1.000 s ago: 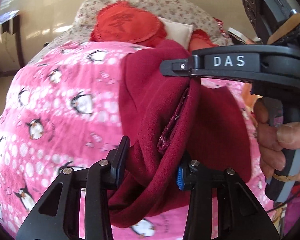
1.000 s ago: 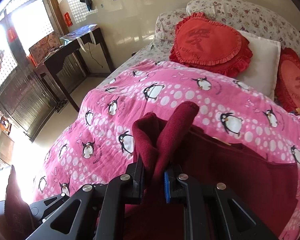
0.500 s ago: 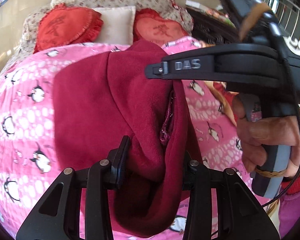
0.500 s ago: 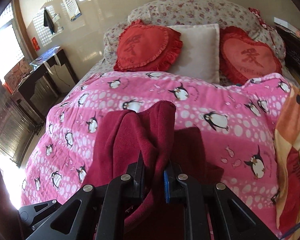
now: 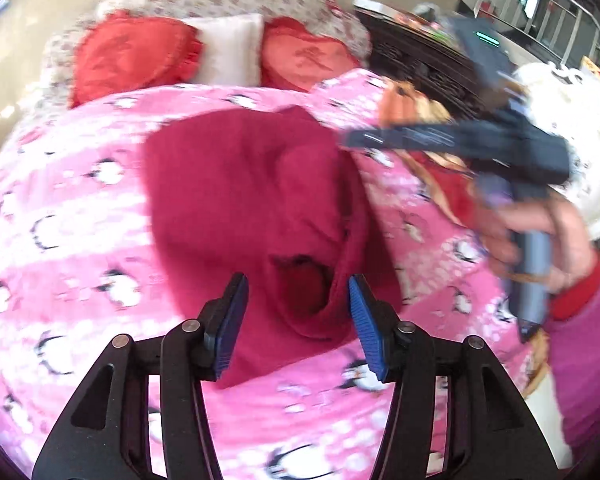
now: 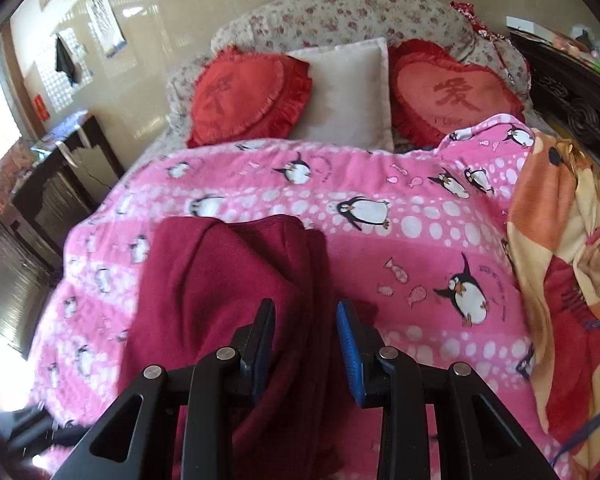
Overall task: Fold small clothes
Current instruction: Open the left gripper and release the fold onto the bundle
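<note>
A dark red fleece garment (image 5: 252, 208) lies folded on the pink penguin blanket (image 5: 72, 208); it also shows in the right wrist view (image 6: 220, 292). My left gripper (image 5: 298, 320) is open just above its near edge, with a fold of cloth between the blue pads (image 5: 364, 332) but not pinched. My right gripper (image 6: 305, 344) is open over the garment's right edge. The right gripper also shows in the left wrist view (image 5: 460, 140), held in a hand at the right, blurred.
Two red heart cushions (image 6: 252, 92) and a white pillow (image 6: 348, 92) lie at the head of the bed. An orange patterned blanket (image 6: 560, 240) lies at the right edge. A dark side table (image 6: 60, 184) stands left of the bed.
Both grippers have opened and let go of the red garment, which now lies on the blanket. The right gripper has moved away to the right.
</note>
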Demonstrator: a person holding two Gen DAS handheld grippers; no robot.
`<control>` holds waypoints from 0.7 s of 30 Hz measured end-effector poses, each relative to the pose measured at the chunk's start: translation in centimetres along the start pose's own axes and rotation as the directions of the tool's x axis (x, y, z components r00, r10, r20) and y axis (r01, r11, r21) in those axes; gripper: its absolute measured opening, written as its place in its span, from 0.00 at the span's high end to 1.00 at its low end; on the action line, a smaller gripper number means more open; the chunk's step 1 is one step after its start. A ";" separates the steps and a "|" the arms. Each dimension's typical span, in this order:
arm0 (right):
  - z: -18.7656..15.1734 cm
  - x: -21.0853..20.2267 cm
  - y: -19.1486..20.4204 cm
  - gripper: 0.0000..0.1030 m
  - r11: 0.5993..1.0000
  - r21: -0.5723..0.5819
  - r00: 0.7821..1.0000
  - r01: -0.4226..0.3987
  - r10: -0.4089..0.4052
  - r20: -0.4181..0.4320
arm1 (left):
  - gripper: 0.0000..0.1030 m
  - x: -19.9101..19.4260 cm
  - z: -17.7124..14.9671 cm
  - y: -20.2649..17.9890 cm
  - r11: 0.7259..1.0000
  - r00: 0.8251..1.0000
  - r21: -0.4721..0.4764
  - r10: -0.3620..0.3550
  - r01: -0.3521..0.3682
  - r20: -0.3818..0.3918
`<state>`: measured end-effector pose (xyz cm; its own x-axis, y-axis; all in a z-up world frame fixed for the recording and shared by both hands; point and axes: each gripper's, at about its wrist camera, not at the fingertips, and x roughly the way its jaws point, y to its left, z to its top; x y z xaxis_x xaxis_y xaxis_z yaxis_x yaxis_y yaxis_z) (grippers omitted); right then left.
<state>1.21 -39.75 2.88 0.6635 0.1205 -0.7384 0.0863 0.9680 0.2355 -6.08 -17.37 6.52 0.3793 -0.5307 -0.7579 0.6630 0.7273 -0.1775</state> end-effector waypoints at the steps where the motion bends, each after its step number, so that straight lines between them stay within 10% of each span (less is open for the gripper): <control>1: -0.6 -0.6 0.5 0.71 1.000 -0.004 1.000 -0.017 0.017 -0.003 | 0.43 -0.3 -0.1 0.6 1.000 1.000 -0.006 0.013 -0.013 0.015; 10: -3.8 -1.3 5.8 0.70 0.984 -0.062 0.986 -0.166 0.166 -0.019 | 0.42 -0.3 -2.1 -1.0 0.997 0.997 0.014 -0.072 0.072 -0.040; 15: -7.2 1.9 3.1 0.70 0.997 -0.074 0.990 0.033 -0.043 -0.138 | 0.42 -1.1 -3.6 -0.3 0.998 1.000 0.060 0.015 -0.014 -0.024; 21: -7.7 -0.8 1.1 0.65 0.995 0.093 0.996 -0.034 0.041 -0.075 | 0.42 1.1 -4.3 1.9 0.999 0.997 -0.002 0.048 -0.048 -0.066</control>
<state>-4.96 -37.10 -1.19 0.6084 0.1762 -0.7738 0.1323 0.9389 0.3179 -7.21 -14.68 2.63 0.3671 -0.4657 -0.8052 0.6426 0.7528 -0.1424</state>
